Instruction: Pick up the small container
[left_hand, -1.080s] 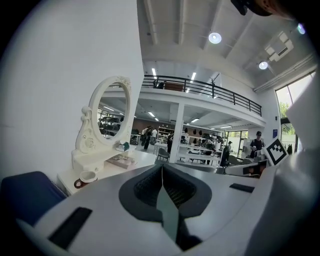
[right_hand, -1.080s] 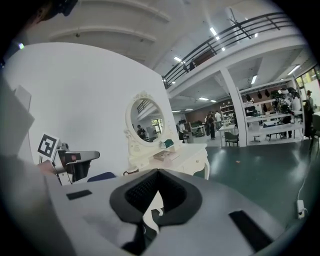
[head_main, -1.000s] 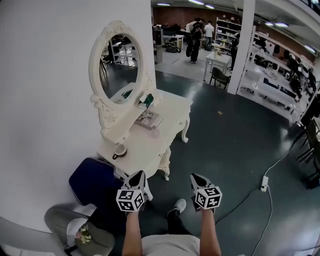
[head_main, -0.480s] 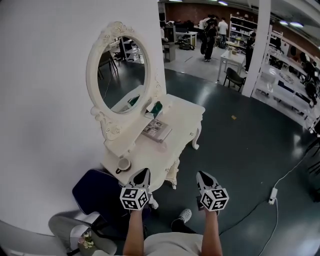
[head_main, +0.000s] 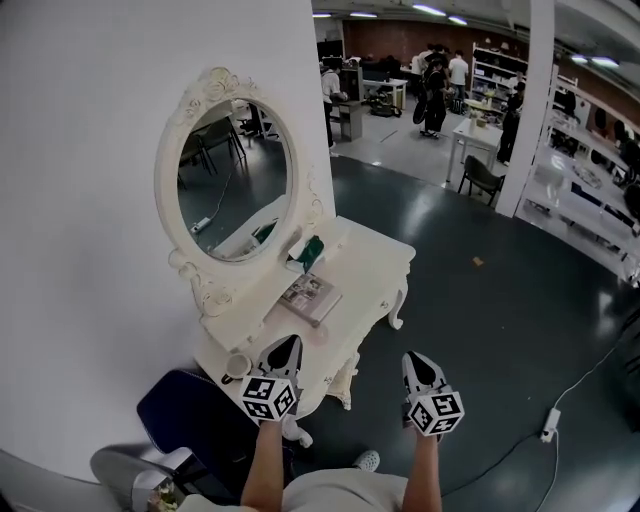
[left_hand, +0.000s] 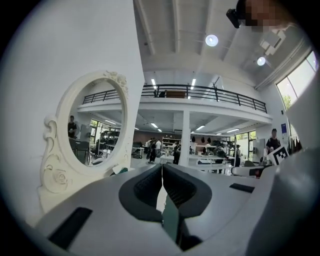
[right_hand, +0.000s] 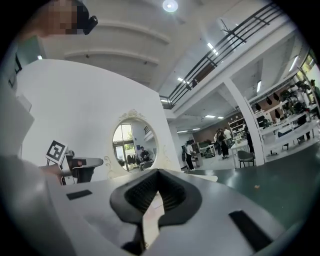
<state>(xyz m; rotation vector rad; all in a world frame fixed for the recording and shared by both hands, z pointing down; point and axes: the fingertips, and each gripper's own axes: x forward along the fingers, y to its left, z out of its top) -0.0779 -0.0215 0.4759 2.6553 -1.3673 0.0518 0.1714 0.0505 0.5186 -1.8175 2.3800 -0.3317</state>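
Observation:
The small container, a round white cup with a dark inside, stands on the near left corner of the white dressing table. My left gripper hovers just right of it, over the table's front edge, shut and empty; its jaws meet in the left gripper view. My right gripper hangs over the dark floor to the right of the table, also shut with nothing in it. Neither gripper touches the container.
An oval mirror in a carved white frame stands at the table's back against the white wall. A booklet and a green item lie on the table. A blue chair sits below left. People and shelves stand far behind.
The dressing table and mirror have come nearer and sit lower in the head view. The container now lies right beside the left gripper. Both grippers stay shut.

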